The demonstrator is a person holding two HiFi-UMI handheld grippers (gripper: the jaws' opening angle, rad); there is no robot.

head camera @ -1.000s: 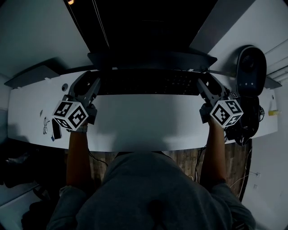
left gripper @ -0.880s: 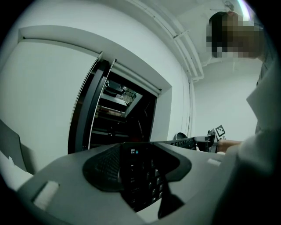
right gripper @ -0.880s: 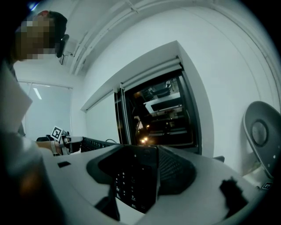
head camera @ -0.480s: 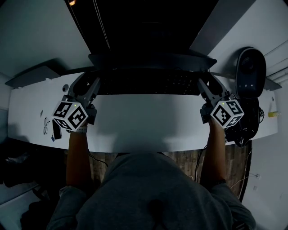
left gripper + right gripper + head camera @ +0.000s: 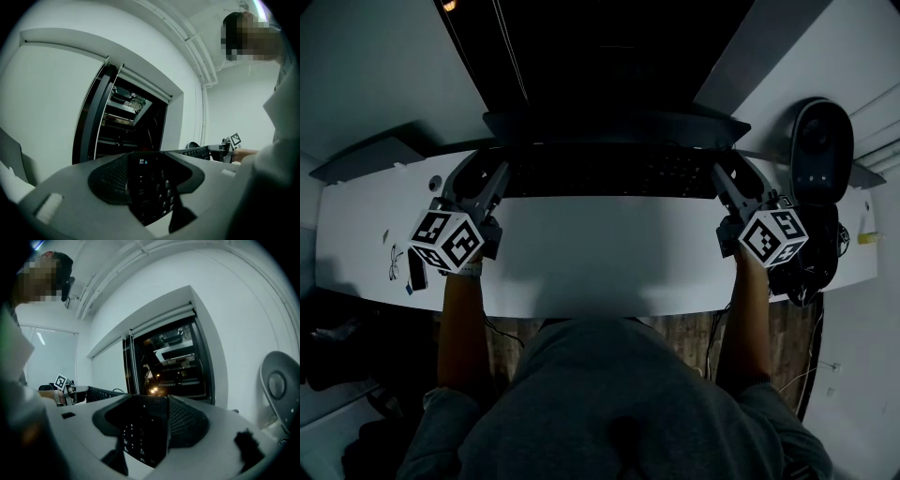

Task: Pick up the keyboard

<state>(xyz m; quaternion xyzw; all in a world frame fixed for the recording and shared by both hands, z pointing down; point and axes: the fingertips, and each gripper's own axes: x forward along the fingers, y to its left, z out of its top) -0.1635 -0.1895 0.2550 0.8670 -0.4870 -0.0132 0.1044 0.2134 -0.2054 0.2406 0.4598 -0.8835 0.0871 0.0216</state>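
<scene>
Simply 1 keyboard (image 5: 609, 172) (black), ends clamped by 2 tools: left gripper (image 5: 490, 176), right gripper (image 5: 727, 176).

**Black keys on a white counter**

The keyboard (image 5: 609, 173) is black with pale key legends, and the counter (image 5: 600, 262) is white. The left hand-held gripper (image 5: 492, 175) and right hand-held gripper (image 5: 728, 178) are grey, each bearing black-and-white square markers. The person's hoodie (image 5: 609, 403) is grey.

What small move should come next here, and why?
Probably squeeze both jaws firmly before lifting: the left hand-held gripper and right hand-held gripper each straddle one end of the keyboard, which lies on the desk; pad contact is unclear.
</scene>
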